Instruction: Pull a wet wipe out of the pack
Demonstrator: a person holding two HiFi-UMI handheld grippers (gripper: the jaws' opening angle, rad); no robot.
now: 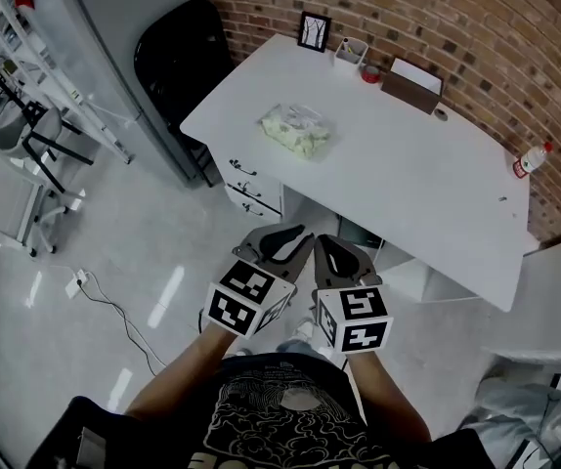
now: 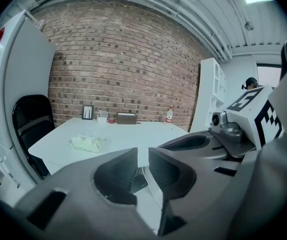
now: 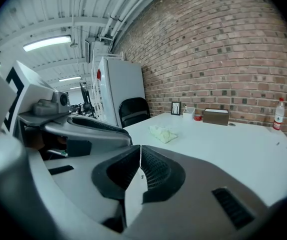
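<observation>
The wet wipe pack (image 1: 298, 130), pale green and crinkled, lies on the white table (image 1: 417, 184) toward its left end. It also shows far ahead in the left gripper view (image 2: 87, 143) and the right gripper view (image 3: 163, 133). Both grippers hang side by side close to the person's body, above the floor and well short of the table. My left gripper (image 1: 295, 234) (image 2: 142, 156) has its jaws a narrow gap apart with nothing between them. My right gripper (image 1: 322, 244) (image 3: 140, 151) is shut, tips touching, and empty.
A picture frame (image 1: 314, 30), a cup (image 1: 351, 51), a brown box (image 1: 411, 84) and a red-capped bottle (image 1: 530, 160) stand along the brick wall. A black chair (image 1: 178, 52) sits at the table's left end, drawers (image 1: 251, 189) beneath it, a white shelf (image 1: 559, 301) at right.
</observation>
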